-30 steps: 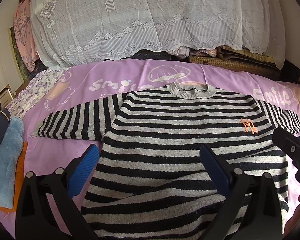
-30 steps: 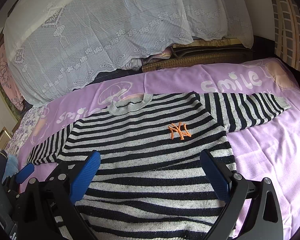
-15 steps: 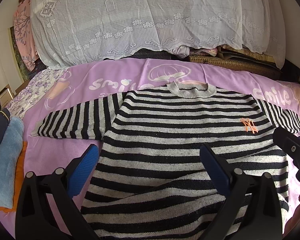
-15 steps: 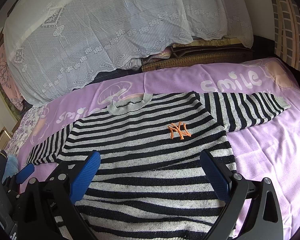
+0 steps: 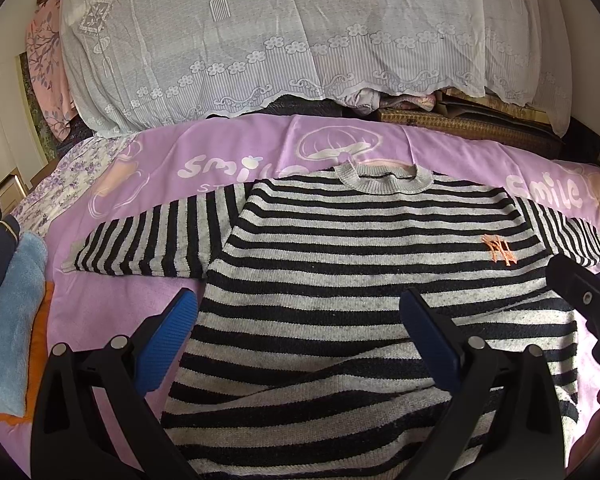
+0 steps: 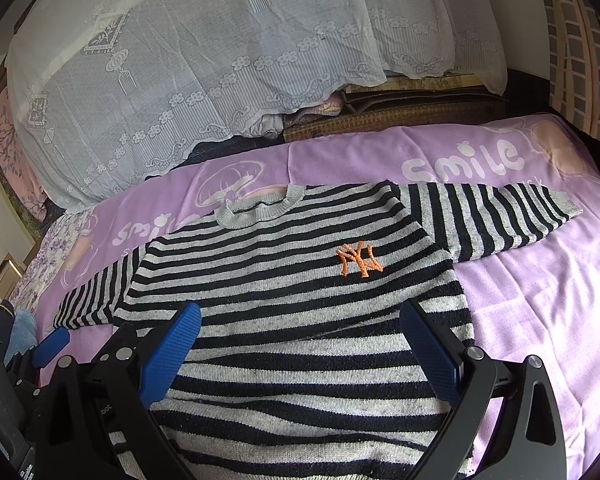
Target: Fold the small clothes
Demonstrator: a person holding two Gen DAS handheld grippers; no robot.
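Note:
A black-and-grey striped sweater [image 5: 364, 264] [image 6: 284, 292] with an orange logo [image 6: 358, 259] lies flat, front up, on the purple sheet [image 5: 260, 148], both sleeves spread sideways. My left gripper [image 5: 300, 340] hovers open over the sweater's lower left part, blue pads wide apart. Over the lower middle of the sweater my right gripper [image 6: 300, 348] is open too, holding nothing. The right gripper's black body [image 5: 580, 300] shows at the right edge of the left wrist view. The hem is hidden below both frames.
A white lace cover [image 5: 284, 40] drapes over a pile behind the sheet. Folded blue and dark cloths [image 5: 12, 320] are stacked at the left. A woven mat [image 6: 400, 116] lies at the back right; bare purple sheet [image 6: 540, 300] lies to the right.

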